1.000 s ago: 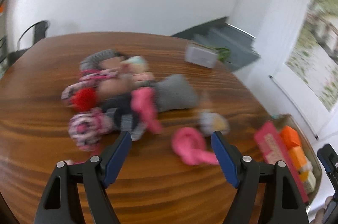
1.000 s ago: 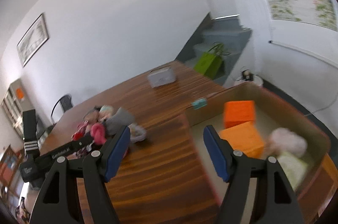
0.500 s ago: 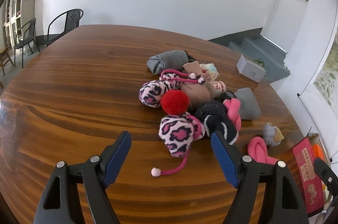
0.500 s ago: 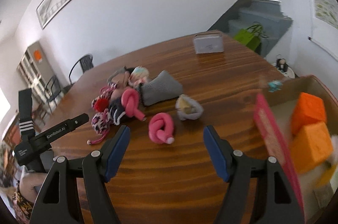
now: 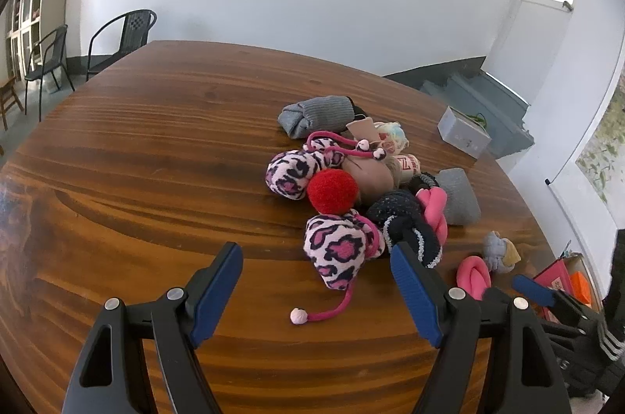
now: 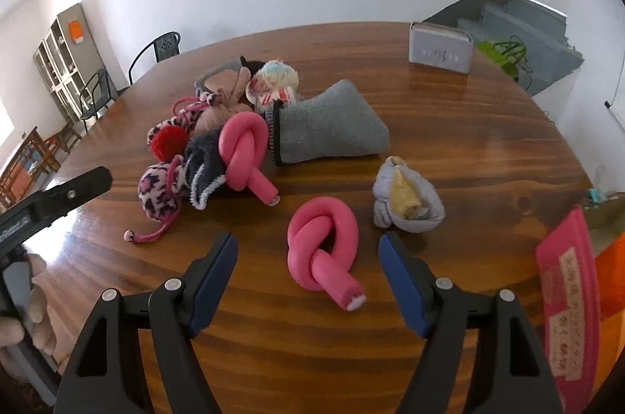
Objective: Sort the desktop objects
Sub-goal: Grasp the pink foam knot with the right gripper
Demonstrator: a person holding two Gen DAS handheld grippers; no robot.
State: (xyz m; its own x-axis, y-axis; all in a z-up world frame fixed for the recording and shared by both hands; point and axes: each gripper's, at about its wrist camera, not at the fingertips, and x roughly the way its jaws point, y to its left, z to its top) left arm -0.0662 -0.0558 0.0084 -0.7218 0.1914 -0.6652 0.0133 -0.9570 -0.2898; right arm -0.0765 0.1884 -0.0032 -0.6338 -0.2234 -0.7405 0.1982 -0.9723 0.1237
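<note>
A heap of rolled socks and soft toys lies on the round wooden table (image 5: 156, 148). My left gripper (image 5: 314, 256) is open just short of a pink leopard-print sock ball (image 5: 340, 250), with a red pom-pom (image 5: 332, 191) behind it. My right gripper (image 6: 306, 246) hovers low over a loose pink knotted roll (image 6: 322, 242). Its jaws are opening, the roll sits between the fingertips, and the pads do not touch it. A second pink knot (image 6: 244, 148), a grey sock (image 6: 328, 125) and a pale blue-and-yellow bundle (image 6: 406, 199) lie nearby.
A cardboard box with a pink flap (image 6: 566, 300) and an orange block (image 6: 609, 277) stands at the table's right edge. A small grey case (image 6: 439, 49) sits at the far side. The left gripper's finger (image 6: 58, 195) and a hand show at the left. Chairs stand beyond the table.
The right gripper swung from over the cardboard box to the table and came down over the loose pink knot. The left gripper shifted toward the leopard sock ball, then held still.
</note>
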